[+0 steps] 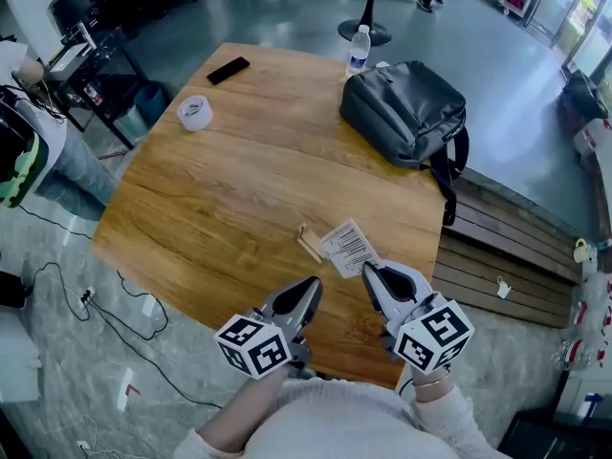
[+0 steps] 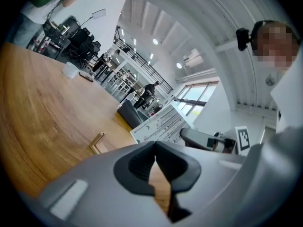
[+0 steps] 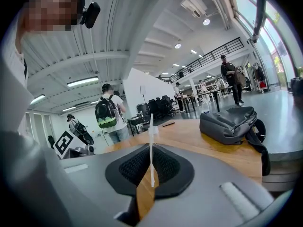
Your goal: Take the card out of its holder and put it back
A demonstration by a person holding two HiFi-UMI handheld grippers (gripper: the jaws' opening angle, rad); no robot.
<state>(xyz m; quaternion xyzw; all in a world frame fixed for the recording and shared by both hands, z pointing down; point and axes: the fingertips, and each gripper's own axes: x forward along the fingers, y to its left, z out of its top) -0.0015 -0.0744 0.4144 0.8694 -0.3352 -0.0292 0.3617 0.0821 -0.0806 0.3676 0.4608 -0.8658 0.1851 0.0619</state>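
A white card (image 1: 349,247) printed with barcodes is pinched at its near edge by my right gripper (image 1: 368,270), which is shut on it. In the right gripper view the card (image 3: 151,145) shows edge-on as a thin white line between the closed jaws. The small wooden holder (image 1: 309,244) lies on the table just left of the card, with no card in it. My left gripper (image 1: 314,283) is shut and empty, a little short of the holder (image 2: 97,142). From the left gripper view the card (image 2: 158,124) hangs above the wood.
A grey backpack (image 1: 406,113) and a water bottle (image 1: 358,51) sit at the far right of the wooden table (image 1: 210,199). A tape roll (image 1: 195,113) and a black phone (image 1: 228,70) lie at the far left. A person (image 1: 29,151) stands off the left edge.
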